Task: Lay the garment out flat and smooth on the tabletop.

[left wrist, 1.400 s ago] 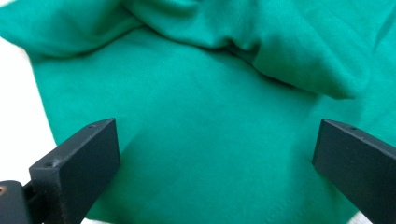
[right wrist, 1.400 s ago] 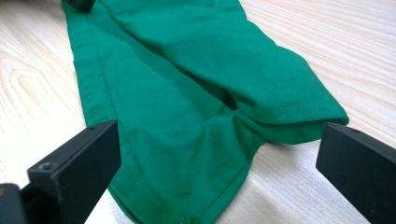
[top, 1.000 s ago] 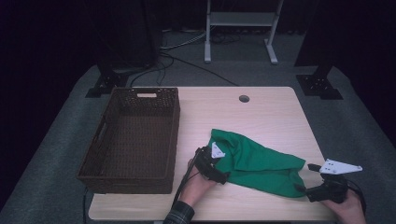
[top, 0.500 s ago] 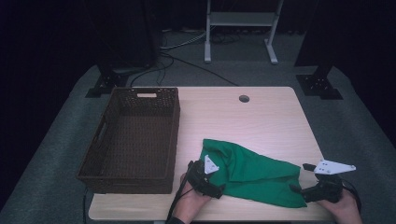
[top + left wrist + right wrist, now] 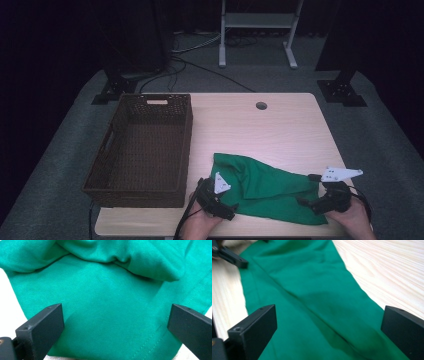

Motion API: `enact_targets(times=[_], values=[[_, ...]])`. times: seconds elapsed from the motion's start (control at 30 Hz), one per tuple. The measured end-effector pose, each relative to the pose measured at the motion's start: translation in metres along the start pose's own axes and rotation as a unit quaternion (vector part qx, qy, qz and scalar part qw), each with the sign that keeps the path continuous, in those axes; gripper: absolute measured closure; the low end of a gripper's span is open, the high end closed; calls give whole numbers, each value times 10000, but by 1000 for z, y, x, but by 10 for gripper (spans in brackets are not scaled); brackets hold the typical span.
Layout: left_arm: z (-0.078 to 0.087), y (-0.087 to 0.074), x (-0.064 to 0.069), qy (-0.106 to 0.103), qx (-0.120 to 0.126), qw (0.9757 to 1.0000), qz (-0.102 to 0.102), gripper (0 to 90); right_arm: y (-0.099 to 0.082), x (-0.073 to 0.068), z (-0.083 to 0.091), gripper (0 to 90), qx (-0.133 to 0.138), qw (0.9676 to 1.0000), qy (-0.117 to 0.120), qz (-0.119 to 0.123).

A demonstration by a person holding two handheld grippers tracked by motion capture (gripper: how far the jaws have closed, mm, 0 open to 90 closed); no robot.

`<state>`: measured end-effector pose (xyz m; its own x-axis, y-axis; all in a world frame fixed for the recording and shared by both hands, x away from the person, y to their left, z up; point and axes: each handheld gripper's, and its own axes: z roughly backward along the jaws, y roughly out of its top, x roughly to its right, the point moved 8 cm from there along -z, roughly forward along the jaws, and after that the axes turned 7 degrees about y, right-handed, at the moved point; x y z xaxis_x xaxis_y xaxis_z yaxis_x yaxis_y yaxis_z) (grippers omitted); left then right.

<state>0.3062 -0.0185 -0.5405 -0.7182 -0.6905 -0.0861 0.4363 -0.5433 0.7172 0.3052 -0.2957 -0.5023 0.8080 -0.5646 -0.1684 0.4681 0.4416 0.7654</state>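
1. At the far left of the desk (image 5: pixel 280 125) stands a dark brown wicker basket (image 5: pixel 186 150) with nothing in it; its long side runs away from the person and its right wall lies near the green cloth without touching it.
2. The left hand-held gripper (image 5: pixel 231 209) sits at the near edge of the desk, just right of the basket's near corner, with the person's left hand behind it. Its jaws stand wide apart, and in the left gripper view the left hand-held gripper (image 5: pixel 115 325) has both jaws spread over the cloth, clamping nothing.
3. The green cloth (image 5: pixel 265 187) lies flat on the near half of the desk, between the two grippers. It is wider at its left end and narrows toward the right. In the left gripper view the green cloth (image 5: pixel 107 302) shows a stitched hem at the lower right and a rumpled fold across the top.
4. The right hand-held gripper (image 5: pixel 306 204) rests at the cloth's right end, held by the person's right hand near the desk's near right corner. In the right gripper view the right hand-held gripper (image 5: pixel 328 332) has its jaws open wide above the green cloth (image 5: pixel 312 305), gripping nothing, with bare wood on both sides.
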Motion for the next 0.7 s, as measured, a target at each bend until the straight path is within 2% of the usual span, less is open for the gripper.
enact_targets(times=[0.27,0.4,0.6,0.67,0.7], values=[[0,0,0,7,0,10000,-4,0,18,-9,-16,0,27,9996,281,38],[0,0,0,8,2,10000,-3,0,23,-12,-22,0,-18,9994,304,139],[0,0,0,6,-3,10000,-9,0,35,-13,-25,2,81,9991,385,163],[0,0,0,8,1,10000,-3,0,39,-14,-26,56,150,9989,370,253],[0,0,0,7,1,10000,-4,0,40,-14,-27,56,164,9988,358,278]])
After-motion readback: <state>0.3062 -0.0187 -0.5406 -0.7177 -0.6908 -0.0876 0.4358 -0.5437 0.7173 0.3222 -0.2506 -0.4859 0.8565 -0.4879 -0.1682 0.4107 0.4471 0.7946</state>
